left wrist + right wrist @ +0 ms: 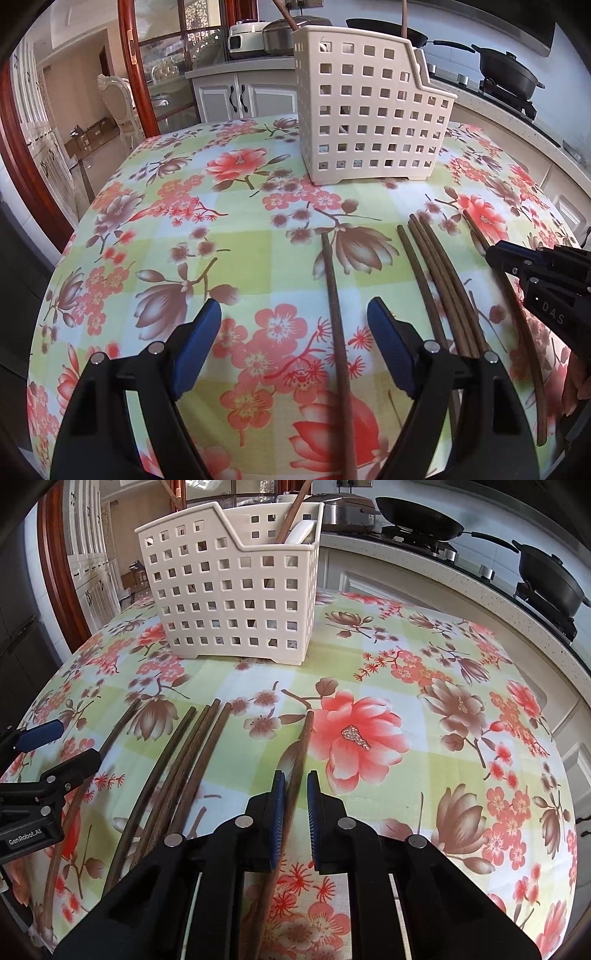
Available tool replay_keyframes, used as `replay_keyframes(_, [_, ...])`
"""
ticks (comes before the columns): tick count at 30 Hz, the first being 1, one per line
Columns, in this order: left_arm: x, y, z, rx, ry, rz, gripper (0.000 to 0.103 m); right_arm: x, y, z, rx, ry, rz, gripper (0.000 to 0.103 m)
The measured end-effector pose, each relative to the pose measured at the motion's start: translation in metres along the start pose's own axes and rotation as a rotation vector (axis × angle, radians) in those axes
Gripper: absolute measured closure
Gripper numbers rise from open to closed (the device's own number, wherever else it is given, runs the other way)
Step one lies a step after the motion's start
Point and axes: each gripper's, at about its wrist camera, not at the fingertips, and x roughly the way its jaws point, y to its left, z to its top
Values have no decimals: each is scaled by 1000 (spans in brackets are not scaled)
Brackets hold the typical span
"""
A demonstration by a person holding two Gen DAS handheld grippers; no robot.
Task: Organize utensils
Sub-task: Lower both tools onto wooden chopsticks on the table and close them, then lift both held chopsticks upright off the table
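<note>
Both wrist cameras are looking forward and down, close over the desk — sharing the basket and chopsticks.

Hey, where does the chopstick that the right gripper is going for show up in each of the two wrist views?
Left wrist view: the chopstick lies far right, running down the right edge under the right gripper.
Right wrist view: it lies bottom centre, between the narrowed blue pads, pointing up from them.
Shared landmark: the white perforated basket standing on the floral tablecloth, beyond the chopsticks.

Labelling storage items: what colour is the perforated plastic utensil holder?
Cream-white perforated plastic utensil holder; clearest in the right wrist view.
</note>
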Motion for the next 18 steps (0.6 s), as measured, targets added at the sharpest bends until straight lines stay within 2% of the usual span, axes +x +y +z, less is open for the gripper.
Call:
replay_keyframes(3, [2,-4,3,6,4,-4,26,1,0,2,-4,6,1,92])
replay_keyframes(6, [8,-8,6,11,25,-17,46,2,0,2,-3,9,0,92])
replay_keyframes(7, [12,-9,7,9,41,-26,56,2,0,3,-5,10,0,92])
replay_keyframes(13, [15,-12,10,15,39,-37,69,4,-1,5,-17,17,11,92])
replay_keyframes(15, [16,-13,12,23,41,-40,78,5,0,6,-26,17,9,92])
replay_keyframes(17, [18,-13,14,34,42,-35,94,5,0,6,-29,14,13,93])
replay_keyframes(18, [18,-13,14,37,43,-33,96,5,0,5,-28,11,14,94])
